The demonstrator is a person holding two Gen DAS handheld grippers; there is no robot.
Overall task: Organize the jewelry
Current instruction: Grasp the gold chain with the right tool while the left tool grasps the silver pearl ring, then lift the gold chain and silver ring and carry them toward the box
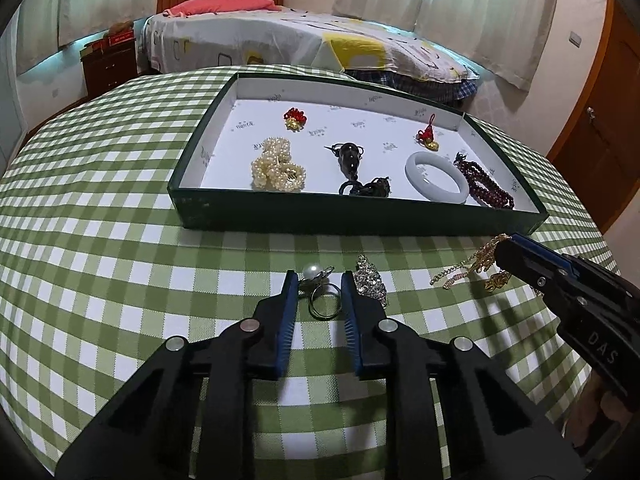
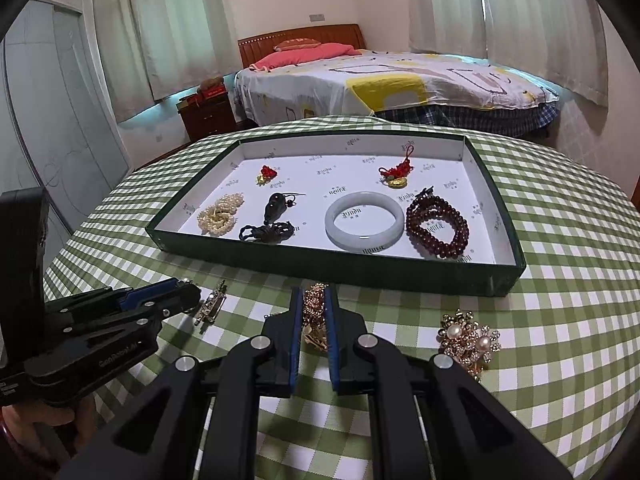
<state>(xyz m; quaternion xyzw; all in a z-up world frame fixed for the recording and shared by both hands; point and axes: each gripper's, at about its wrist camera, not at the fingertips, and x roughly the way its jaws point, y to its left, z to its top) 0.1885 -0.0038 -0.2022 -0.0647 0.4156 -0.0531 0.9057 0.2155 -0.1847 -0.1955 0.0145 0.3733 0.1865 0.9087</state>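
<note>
Jewelry mostly sits inside the green tray point(image 1: 352, 222); loose pieces lie on the checked surface point(image 1: 120, 264) just in front of its near wall. My right claw point(image 2: 312, 312) is clenched on the gold chain point(image 2: 313, 305), so I should lift straight up until the tail clears before crossing the wall. My left claw point(image 1: 319, 285) is released, straddling the pearl ring point(image 1: 322, 294); I'd close low on the band, keeping clear of the crystal brooch point(image 1: 371, 283) beside it.
</note>
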